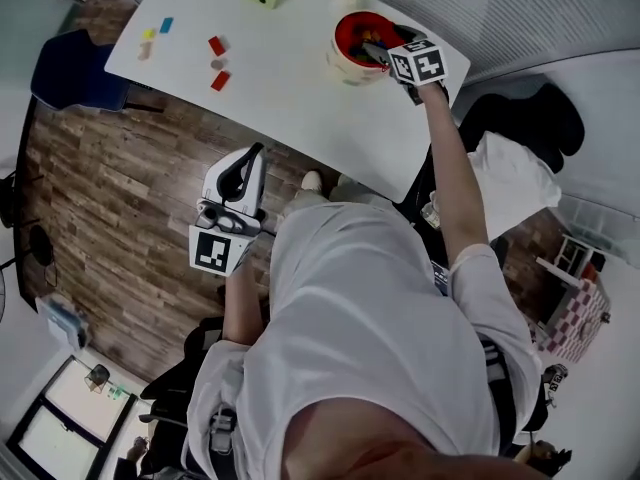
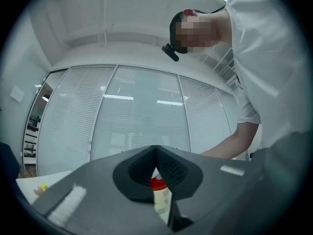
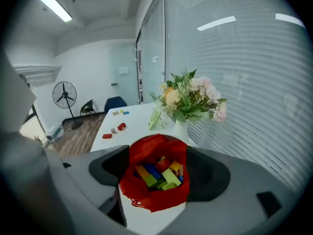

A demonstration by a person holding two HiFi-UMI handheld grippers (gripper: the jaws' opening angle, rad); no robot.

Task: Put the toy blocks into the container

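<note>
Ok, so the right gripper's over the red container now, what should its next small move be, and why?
Probably lift the right gripper clear of the container and swing it toward the red blocks on the table. Its jaws stand apart and grip nothing, the container below already holds blocks, and the red blocks lie loose nearest to it.

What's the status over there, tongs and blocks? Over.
Left tongs shut, empty, off the table. Right tongs open over the red container, blocks inside. Loose blocks wait at the other end. Nothing blocking.
</note>
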